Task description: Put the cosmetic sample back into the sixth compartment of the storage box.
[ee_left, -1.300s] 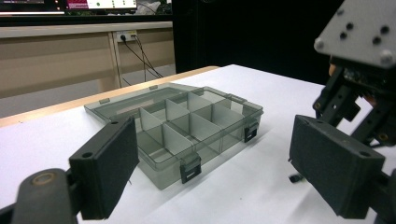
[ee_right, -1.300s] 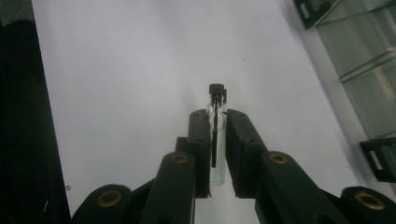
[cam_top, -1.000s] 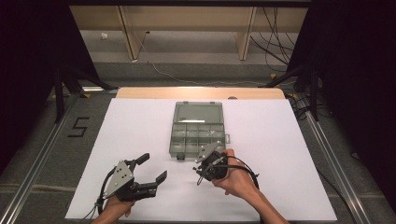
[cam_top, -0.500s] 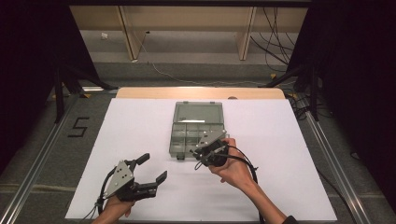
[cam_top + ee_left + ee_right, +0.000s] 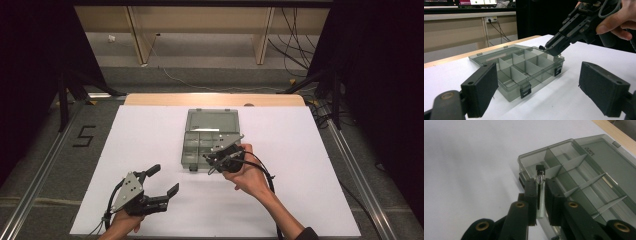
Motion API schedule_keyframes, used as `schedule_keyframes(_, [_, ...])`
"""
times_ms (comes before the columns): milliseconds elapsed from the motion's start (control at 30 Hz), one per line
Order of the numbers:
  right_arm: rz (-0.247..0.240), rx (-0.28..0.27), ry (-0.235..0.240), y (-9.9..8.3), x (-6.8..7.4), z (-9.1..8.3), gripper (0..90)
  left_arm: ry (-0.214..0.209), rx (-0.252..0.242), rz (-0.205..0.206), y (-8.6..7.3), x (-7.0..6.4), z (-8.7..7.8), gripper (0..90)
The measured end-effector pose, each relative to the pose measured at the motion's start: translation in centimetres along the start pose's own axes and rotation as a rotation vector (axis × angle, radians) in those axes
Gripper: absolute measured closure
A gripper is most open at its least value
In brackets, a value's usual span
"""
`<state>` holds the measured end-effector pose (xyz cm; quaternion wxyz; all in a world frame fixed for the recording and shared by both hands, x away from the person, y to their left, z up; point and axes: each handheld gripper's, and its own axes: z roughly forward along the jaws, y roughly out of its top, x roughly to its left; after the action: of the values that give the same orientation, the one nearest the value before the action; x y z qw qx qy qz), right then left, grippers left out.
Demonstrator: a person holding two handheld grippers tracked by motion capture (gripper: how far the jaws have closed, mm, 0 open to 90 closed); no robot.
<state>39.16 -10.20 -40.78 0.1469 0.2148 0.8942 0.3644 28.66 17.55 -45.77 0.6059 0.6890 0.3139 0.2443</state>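
On the white table top (image 5: 300, 165), near its middle, lies a smoky-clear compartment box (image 5: 207, 140) with its lid (image 5: 212, 121) swung fully open and lying flat on the far side. Thin dividers split the tray into several cells, and two black latches (image 5: 525, 90) hang on its near wall.

The right gripper (image 5: 223, 155) is held over the box's near right corner. In the right gripper view its jaws are closed on a small glass vial (image 5: 540, 182) with a black cap — the capped end sticks out past the jaw tips and sits above the corner compartment. Whether the vial touches the box wall is hard to tell. The left gripper view shows the same gripper (image 5: 564, 41) reaching in from the right, its tip just at the box rim, with fingers (image 5: 616, 22) wrapped around its body.

The left gripper (image 5: 157, 182) rests low near the table's front left, well apart from the box — its jaws stand wide apart with nothing between them, and the box lies ahead of them in its own view.
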Motion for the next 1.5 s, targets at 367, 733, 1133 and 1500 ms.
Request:
schedule_keyframes(367, [0.029, -0.009, 0.005, 0.5, -0.7, 0.6, 80.8, 0.002, -0.002, -0.001, 0.0, 0.0, 0.0, 15.1])
schedule_keyframes(733, [0.057, -0.015, 0.001, 0.4, -1.4, 1.7, 80.8, 0.000, -0.004, -0.001, 0.0, 0.0, 0.0, 15.1])
schedule_keyframes(1133, [0.088, -0.017, 0.002, 0.3, -2.0, 2.9, 80.8, -0.002, -0.004, 0.001, 0.0, 0.0, 0.0, 15.1])
schedule_keyframes(1500, [0.110, -0.032, -0.015, 0.5, -2.1, 4.1, 80.8, -0.003, -0.005, 0.001, 0.0, 0.0, 0.0, 15.1])
